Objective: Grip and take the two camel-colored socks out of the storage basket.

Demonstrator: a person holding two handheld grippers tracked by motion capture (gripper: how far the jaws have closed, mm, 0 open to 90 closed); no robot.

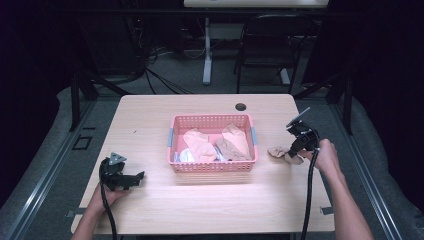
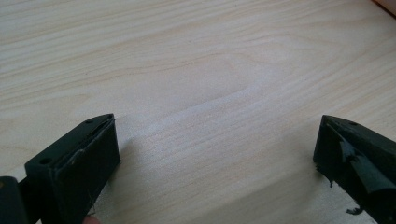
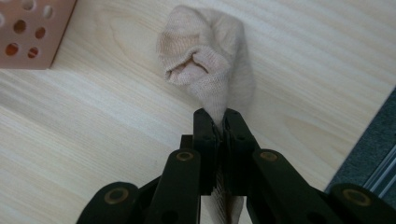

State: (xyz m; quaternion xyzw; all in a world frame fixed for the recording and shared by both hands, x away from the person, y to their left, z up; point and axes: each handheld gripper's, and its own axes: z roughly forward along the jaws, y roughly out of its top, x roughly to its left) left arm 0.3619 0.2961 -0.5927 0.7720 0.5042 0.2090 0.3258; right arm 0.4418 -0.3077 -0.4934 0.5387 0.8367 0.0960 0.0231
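Right tool (image 3: 218, 122) low, pinching sock (image 3: 205, 60)

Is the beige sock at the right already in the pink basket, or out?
Out. The beige sock lies on the table, beside the pink basket, pinched in the right tongs.

— Any writing, labels or numbers to read here?

— None that I can make out. The pink basket (image 1: 212, 165) carries no legible mark on its perforated wall, and the table (image 1: 150, 200) shows bare wood grain (a round dark hole near its far edge, but no print).

— And on the tools?

— Nothing readable on either of them.
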